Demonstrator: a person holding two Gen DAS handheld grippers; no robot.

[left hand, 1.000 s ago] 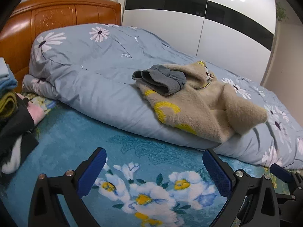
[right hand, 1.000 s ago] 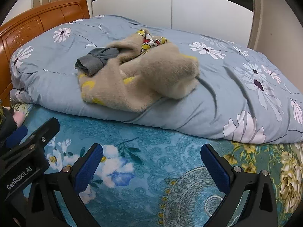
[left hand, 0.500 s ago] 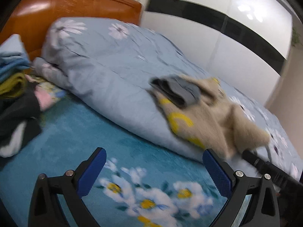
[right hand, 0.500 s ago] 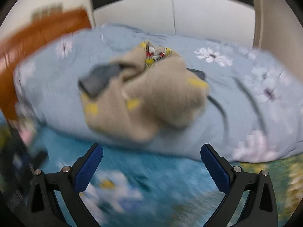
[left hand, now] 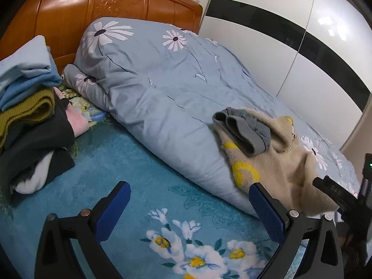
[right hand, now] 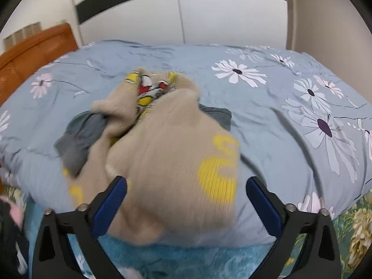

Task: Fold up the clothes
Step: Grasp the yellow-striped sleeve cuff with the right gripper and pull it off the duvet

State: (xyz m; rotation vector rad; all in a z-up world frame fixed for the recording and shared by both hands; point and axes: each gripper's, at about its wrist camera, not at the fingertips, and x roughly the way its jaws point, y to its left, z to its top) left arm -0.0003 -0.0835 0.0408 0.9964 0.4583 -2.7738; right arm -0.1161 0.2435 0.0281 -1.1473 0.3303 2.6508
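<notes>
White wardrobe doors and an orange wooden headboard frame a bed with a teal floral sheet, along whose far side lies a bulky blue quilt printed with daisies. On that quilt sits your task's thing: a beige sweater with yellow lettering, crumpled in a heap, one part draped over the quilt's near edge. A grey garment lies bunched with it, partly on top of it and partly tucked under, equally unfolded. At the headboard end, on the sheet, stands a stack of clothes: blue, olive, black and pink items piled up, the upper ones lying flat and folded, the lower ones less tidy. Your left tongs hover over the sheet with jaws spread wide and nothing between them. Your right tongs are likewise spread wide, close against the hanging part of the sweater, which fills the gap between the fingers without being pinched. Judgement: part of the work appears done, as the stack suggests; the sweater and the grey garment remain to be separated, spread flat and folded. The right-wrist view is blurred, so finer contact cannot be confirmed.
</notes>
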